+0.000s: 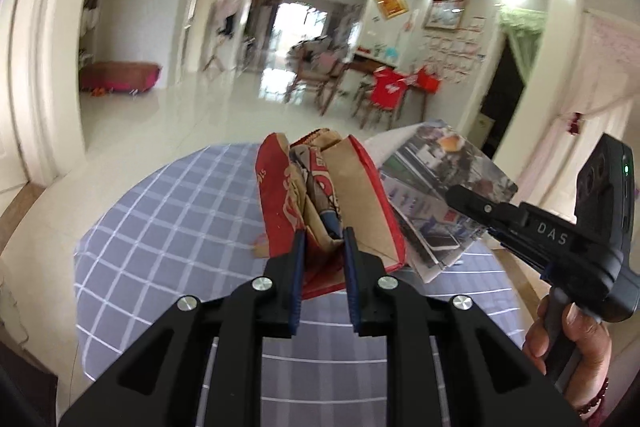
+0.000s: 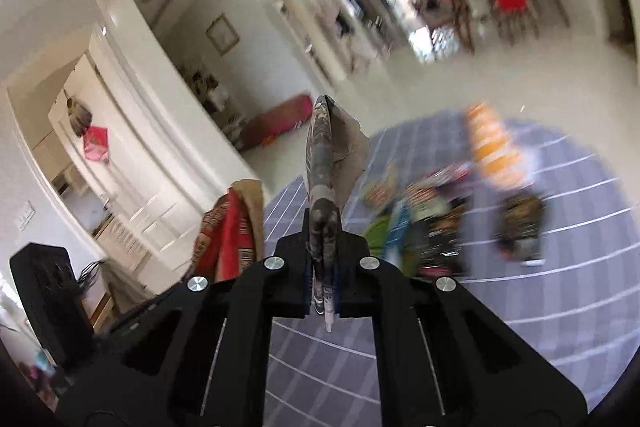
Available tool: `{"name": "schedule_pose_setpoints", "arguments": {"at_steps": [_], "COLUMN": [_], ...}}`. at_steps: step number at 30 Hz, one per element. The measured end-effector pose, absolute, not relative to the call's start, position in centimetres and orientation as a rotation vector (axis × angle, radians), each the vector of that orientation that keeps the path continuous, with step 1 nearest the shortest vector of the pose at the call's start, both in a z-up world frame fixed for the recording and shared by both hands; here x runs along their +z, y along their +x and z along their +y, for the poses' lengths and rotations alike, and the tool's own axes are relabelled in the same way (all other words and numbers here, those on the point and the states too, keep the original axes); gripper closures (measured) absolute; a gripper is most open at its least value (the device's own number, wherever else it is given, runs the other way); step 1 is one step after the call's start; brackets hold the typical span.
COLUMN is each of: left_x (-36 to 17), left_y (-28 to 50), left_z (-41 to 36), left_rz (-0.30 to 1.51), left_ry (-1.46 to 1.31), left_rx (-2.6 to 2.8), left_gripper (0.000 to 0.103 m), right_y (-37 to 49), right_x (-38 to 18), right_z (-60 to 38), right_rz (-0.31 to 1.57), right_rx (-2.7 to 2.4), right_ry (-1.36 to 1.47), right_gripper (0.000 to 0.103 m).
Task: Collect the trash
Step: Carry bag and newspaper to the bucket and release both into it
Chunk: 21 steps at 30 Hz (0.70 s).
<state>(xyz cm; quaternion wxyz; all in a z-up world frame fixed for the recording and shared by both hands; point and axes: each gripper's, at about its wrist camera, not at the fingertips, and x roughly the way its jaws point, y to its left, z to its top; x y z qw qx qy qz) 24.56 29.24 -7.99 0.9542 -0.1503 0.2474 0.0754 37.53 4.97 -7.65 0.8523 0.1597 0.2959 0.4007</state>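
My left gripper (image 1: pixel 323 247) is shut on the rim of a red and brown paper bag (image 1: pixel 360 195), held upright over the checked table; crumpled wrappers sit inside it. My right gripper (image 2: pixel 322 227) is shut on a folded printed leaflet (image 2: pixel 320 147), seen edge-on. In the left wrist view the same leaflet (image 1: pixel 436 187) is held by the right gripper (image 1: pixel 456 193) just right of the bag's mouth. The bag also shows in the right wrist view (image 2: pixel 228 227), to the left. Several blurred wrappers (image 2: pixel 420 219) and an orange packet (image 2: pixel 492 147) lie on the table.
The round table has a grey-blue checked cloth (image 1: pixel 168 227). A dining table with chairs and red cloth (image 1: pixel 384 87) stands across the shiny tiled floor. A dark speaker-like box (image 2: pixel 48 291) is at the left in the right wrist view.
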Motion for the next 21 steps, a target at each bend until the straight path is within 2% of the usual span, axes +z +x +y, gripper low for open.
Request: {"name": "schedule_pose_setpoints", "arguments": {"at_steps": [10, 16, 21], "left_x": [-7.6, -11.9, -16.4], "left_y": [26.2, 28.8, 31.0], "left_z": [11.5, -0.3, -7.2], "left_rz": [0.576, 0.715, 0.832], "left_ry": [-0.186, -0.106, -0.055], "left_rx": [-0.193, -0.39, -0.481], "left_gripper": [0.086, 0.086, 0.085], "right_y": [30.1, 26.2, 23.5], "right_x": [-8.0, -12.0, -15.7], "right_z": [-14.3, -25.7, -33.1], "right_rz": [0.445, 0.421, 0.406], "right_rx": [0.547, 0.298, 0.096], "right_ry": [0.357, 0.373, 0.375], "right_gripper": [0.096, 0.096, 0.096]}}
